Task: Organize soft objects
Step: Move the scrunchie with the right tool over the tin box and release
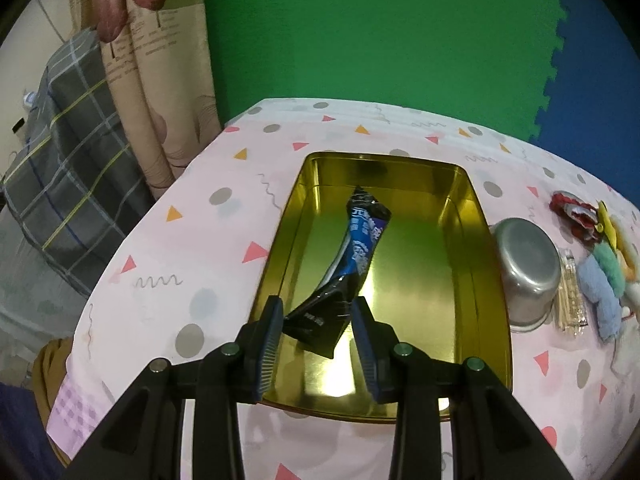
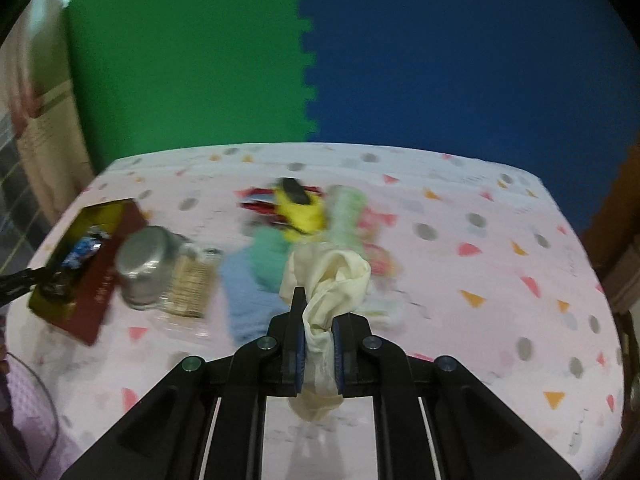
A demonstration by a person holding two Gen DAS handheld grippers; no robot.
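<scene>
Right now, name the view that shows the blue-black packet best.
The left wrist view: the blue-black packet lies sharp and whole in the gold tin, between the left tongs. The right wrist view shows only a blurred glimpse of it at far left.

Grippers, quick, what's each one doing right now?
Left gripper: open around the snack packet over the tin.
Right gripper: closed on cream cloth.

The left camera looks down and forward, close over the gold tin [image 1: 472,240], facing the green wall. The right camera sits farther right, a bit higher over the table [image 2: 500,280], facing the blue wall. Both see the tin, the metal cup [image 1: 528,268] and the soft pile [image 2: 280,256].
</scene>
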